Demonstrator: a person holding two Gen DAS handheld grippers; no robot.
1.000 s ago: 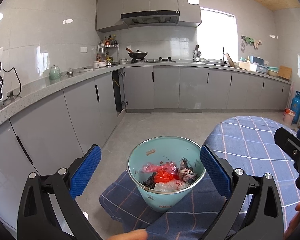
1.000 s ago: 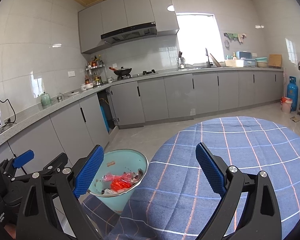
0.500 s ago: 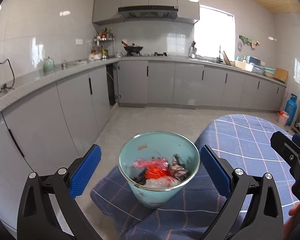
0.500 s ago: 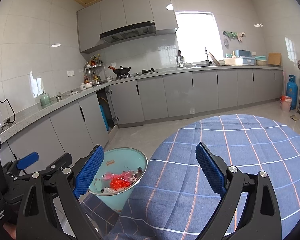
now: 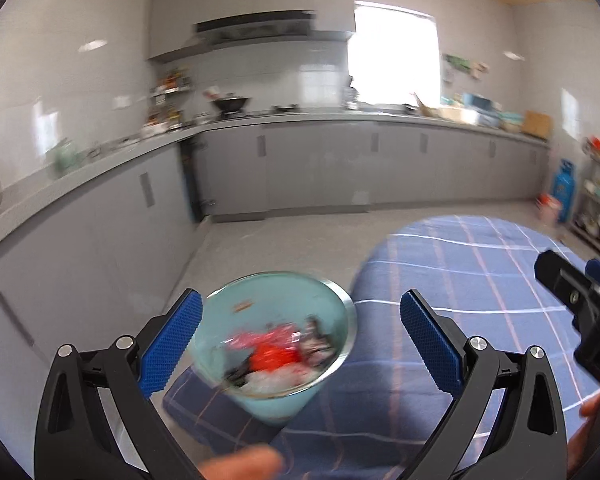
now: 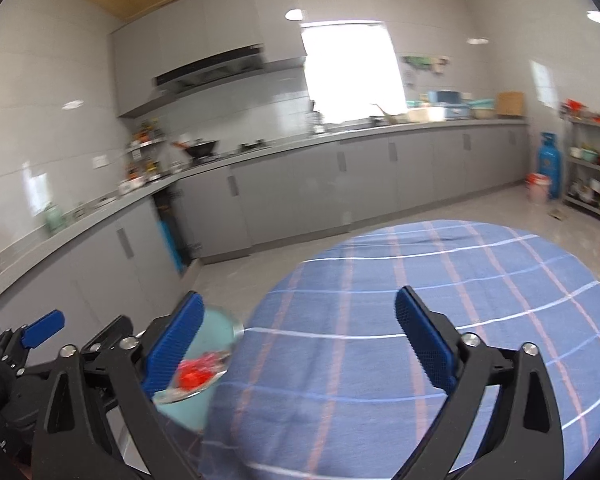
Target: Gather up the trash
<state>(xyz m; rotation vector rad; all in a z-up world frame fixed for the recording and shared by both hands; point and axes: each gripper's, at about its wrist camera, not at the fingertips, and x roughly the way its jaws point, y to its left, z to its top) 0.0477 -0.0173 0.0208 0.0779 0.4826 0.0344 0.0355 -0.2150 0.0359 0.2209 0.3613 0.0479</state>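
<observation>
bin: mint-green trash bin [image 5: 274, 360], round, silvery rim, sits low beside the edge of the tabletop [image 5: 460, 292], partly wrapped by the hanging blue plaid tablecloth [image 6: 420, 320]; tilted look in left wrist view, motion-blurred
bin contents: red crumpled wrapper [image 5: 274, 356] in the middle, pink plastic film just behind it, clear/white plastic bag at the front, dark scraps left and right; small orange speck on the inner wall
bin in right view: same bin [image 6: 204, 364] at lower left, half hidden behind the left finger of the right tool, red wrapper visible [image 6: 192, 376]
left hand-held gripper: [image 5: 300, 344] fingers spread wide, blue pads either side of the bin, not touching it, holding nothing
right hand-held gripper: [image 6: 300, 344] fingers spread wide, over the tablecloth, holding nothing; also seen at the right edge of the left view [image 5: 580, 308]
tabletop: round, covered by the blue cloth with white and pink lines, nothing on the visible part
labels/writing: none readable, frames blurred
background: grey kitchen cabinets [image 6: 380, 184], range hood [image 6: 208, 68], wok on the stove [image 6: 200, 148], blue gas cylinder [image 6: 550, 164], bright window [image 6: 352, 68]
</observation>
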